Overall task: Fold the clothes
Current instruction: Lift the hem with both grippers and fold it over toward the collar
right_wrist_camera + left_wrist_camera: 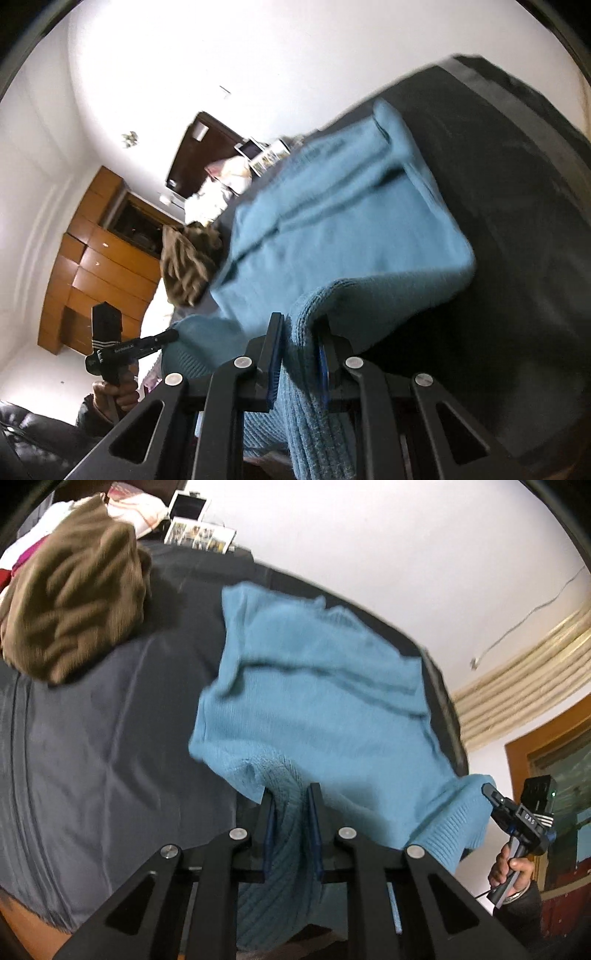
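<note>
A light blue knitted sweater (317, 701) lies on a dark grey bedsheet (110, 738), its near ribbed hem lifted off the bed. My left gripper (290, 797) is shut on one corner of that hem, the knit bunched between its blue pads. At the right edge of the left wrist view my right gripper (489, 790) pinches the other hem corner, held by a hand (508, 871). In the right wrist view the right gripper (301, 325) is shut on the ribbed hem of the sweater (343, 236), and the left gripper (171, 334) grips the far corner.
A crumpled brown garment (74, 605) sits on the bed to the left of the sweater, with pink and white clothes (140, 509) and photo cards (199, 535) behind it. A white wall, a wooden wardrobe (96, 266) and the bed's edge (439, 686) surround the work area.
</note>
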{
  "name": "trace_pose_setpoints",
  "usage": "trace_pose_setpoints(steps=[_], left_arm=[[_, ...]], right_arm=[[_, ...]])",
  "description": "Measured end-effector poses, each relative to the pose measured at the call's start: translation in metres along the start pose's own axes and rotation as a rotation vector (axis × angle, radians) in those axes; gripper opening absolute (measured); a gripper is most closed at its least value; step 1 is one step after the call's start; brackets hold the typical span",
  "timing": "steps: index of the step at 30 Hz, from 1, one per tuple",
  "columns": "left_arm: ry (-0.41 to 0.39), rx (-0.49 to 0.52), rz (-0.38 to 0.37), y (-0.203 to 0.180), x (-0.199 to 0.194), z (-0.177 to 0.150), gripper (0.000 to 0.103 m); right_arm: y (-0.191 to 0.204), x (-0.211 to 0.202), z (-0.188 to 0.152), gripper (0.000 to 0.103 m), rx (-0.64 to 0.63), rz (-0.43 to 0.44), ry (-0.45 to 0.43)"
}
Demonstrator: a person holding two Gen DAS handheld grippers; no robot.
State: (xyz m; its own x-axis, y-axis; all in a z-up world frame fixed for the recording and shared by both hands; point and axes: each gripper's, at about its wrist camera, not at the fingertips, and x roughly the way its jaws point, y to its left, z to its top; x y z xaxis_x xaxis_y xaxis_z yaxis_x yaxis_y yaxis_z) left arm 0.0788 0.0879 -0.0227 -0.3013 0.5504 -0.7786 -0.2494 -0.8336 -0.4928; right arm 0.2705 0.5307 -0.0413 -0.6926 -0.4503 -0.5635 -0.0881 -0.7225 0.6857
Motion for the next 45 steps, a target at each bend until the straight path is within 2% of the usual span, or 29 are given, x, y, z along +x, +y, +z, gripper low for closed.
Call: trace_pose_setpoints(steps=[5,10,19,23,26,29,31,32,33,34,37,40,45], left_arm=[[-0.049,-0.057,-0.034,0.003,-0.006,0.044,0.018],[-0.071,-0.116,-0.079,0.008,0.001,0.089,0.018],[-0.119,-0.162,-0.032,0.021,0.033,0.168,0.018],[-0.095,-0.157,-0.01,0.028,0.051,0.193,0.018],[-0.035,-0.134,0.01,0.032,0.071,0.196,0.018],[0.043,-0.13,0.0,0.037,0.084,0.186,0.018],[0.102,-0.139,-0.008,0.042,0.093,0.173,0.02],[0.122,-0.144,-0.01,0.044,0.095,0.168,0.023],[0.144,-0.155,-0.014,0.048,0.097,0.161,0.031],[0.166,-0.167,-0.018,0.051,0.1,0.154,0.039],[0.21,-0.212,-0.046,0.06,0.101,0.136,0.05],[0.232,-0.245,-0.083,0.064,0.099,0.125,0.054],[0.266,-0.263,-0.146,0.057,0.103,0.119,0.058]], right_arm=[[0.013,-0.004,0.051,0.018,-0.042,0.032,-0.064],[0.014,-0.007,0.093,0.018,-0.057,-0.017,-0.105],[-0.017,0.035,0.147,0.018,0.073,-0.108,-0.121],[-0.032,0.056,0.164,0.018,0.114,-0.142,-0.127],[-0.041,0.069,0.176,0.018,0.119,-0.219,-0.118],[-0.046,0.081,0.178,0.019,0.118,-0.261,-0.089],[-0.047,0.086,0.173,0.031,0.101,-0.321,-0.055],[-0.048,0.086,0.17,0.052,0.097,-0.333,-0.051],[-0.049,0.086,0.166,0.073,0.097,-0.343,-0.054],[-0.051,0.083,0.161,0.079,0.101,-0.353,-0.054],[-0.054,0.076,0.149,0.08,0.124,-0.357,-0.042],[-0.053,0.067,0.136,0.08,0.139,-0.363,-0.031],[-0.038,0.059,0.121,0.08,0.128,-0.321,-0.014]])
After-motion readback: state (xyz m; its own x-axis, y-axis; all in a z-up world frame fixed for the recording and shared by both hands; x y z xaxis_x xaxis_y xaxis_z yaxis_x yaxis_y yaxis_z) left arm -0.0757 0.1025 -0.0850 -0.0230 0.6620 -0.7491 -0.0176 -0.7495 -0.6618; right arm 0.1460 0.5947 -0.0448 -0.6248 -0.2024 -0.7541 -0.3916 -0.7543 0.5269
